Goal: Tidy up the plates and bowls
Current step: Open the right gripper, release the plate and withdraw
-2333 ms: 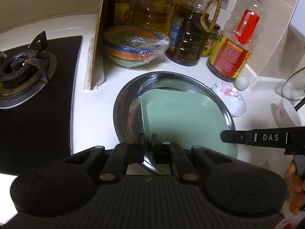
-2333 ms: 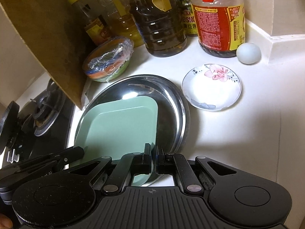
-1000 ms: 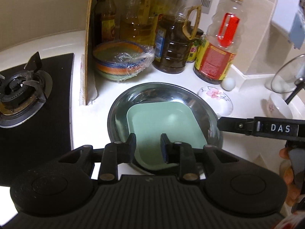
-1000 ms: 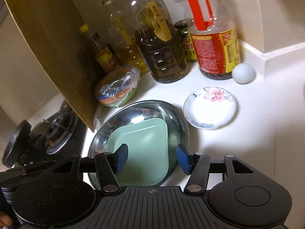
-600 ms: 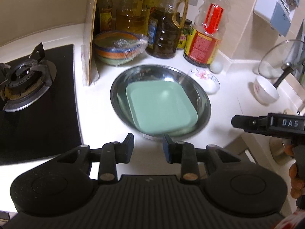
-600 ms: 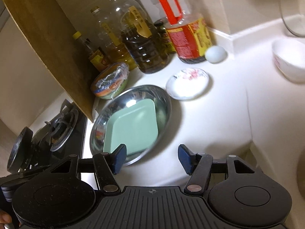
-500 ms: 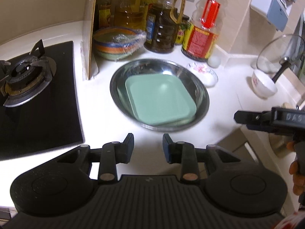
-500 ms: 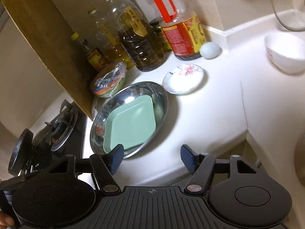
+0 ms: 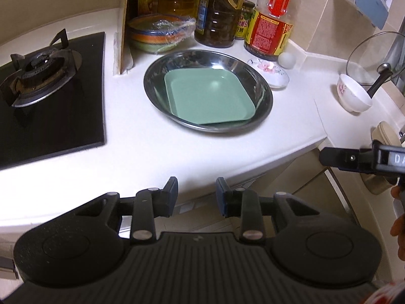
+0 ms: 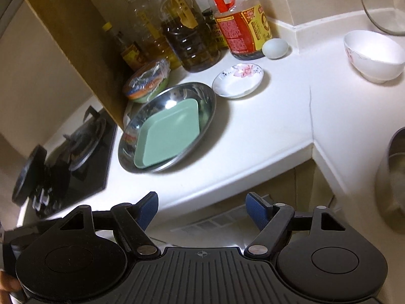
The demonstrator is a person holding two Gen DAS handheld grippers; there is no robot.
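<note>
Countertop scene, seen from both of your grippers, which hang off the front edge of the white counter (image 9: pixel 152 152), clear of the dishes.

Your left gripper (image 9: pixel 196 196) has its fingers slightly apart with nothing between them. Your right gripper (image 10: pixel 201 209) has fingers spread wide; its jaws have just been opening, and they too hold nothing. Neither touches any dish. The wide spread on the right likely readies it for a rim grasp on the next piece.

The green square plate (image 9: pixel 208 96) lies flat inside the steel basin (image 9: pixel 265 93), nested low so its rim sits below the basin's wall. That placement reads as the first stacking step already done: the largest dish serves as the base.

Just beside the basin, toward the bottles, sits a small flowered saucer (image 10: pixel 238 81), apart from it. Well away on the far right of the counter stands a white bowl (image 10: pixel 374 58), upright, near a glass lid (image 9: pixel 367 58) leaning on the wall. These two look like the pieces left to gather.

A plastic-wrapped bowl (image 9: pixel 159 34) sits behind the basin, next to a wooden board (image 10: pixel 63 33) leaning upright. An egg (image 10: pixel 275 48) rests against the red-handled bottle (image 10: pixel 240 25). The gas burner (image 9: pixel 38 68) is off to the left.
</note>
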